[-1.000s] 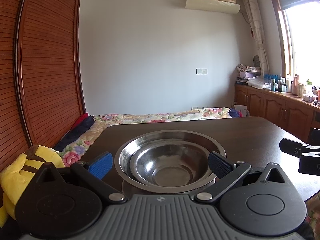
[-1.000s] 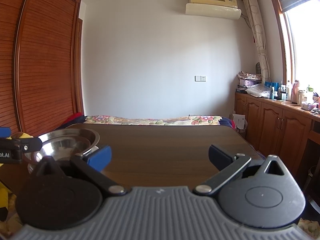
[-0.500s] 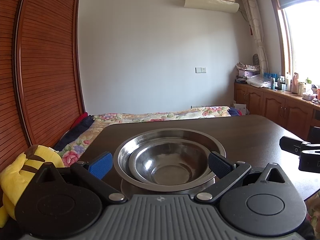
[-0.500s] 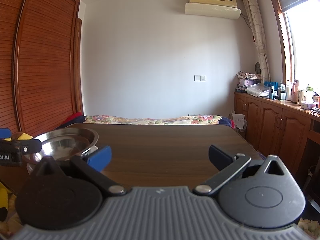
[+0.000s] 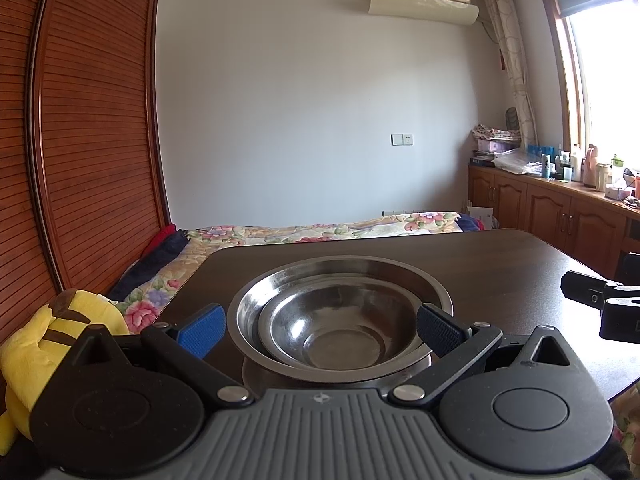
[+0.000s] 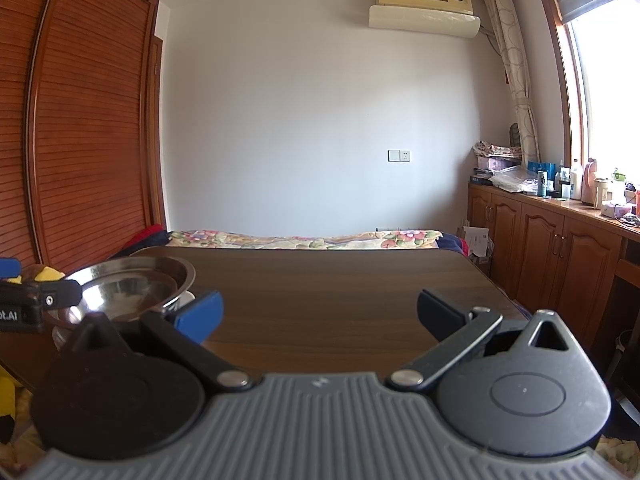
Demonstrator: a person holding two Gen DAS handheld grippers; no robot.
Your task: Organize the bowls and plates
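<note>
A small steel bowl [image 5: 340, 328] sits nested inside a larger steel bowl [image 5: 404, 280], and the pair rests on a dark wooden table [image 5: 500, 264] directly ahead of the left gripper [image 5: 320, 330]. That gripper's jaws are spread wide, one blue-padded finger to each side of the stacked bowls; whether the pads touch the outer rim cannot be told. A pale circular shape shows just beneath the bowls at their near edge, but what it is stays unclear.

Seen from the right gripper [image 6: 320, 312], the same nested bowls stand ahead and off to its left, near that corner of the table. The right gripper is also spread open, with nothing between its fingers, only bare tabletop in front of it. A finger of the left gripper crosses in front of the bowls in this view.

Beyond the far edge of the table lies a bed with a floral cover [image 5: 320, 230]. A yellow plush toy [image 5: 48, 340] sits left of the left gripper.
</note>
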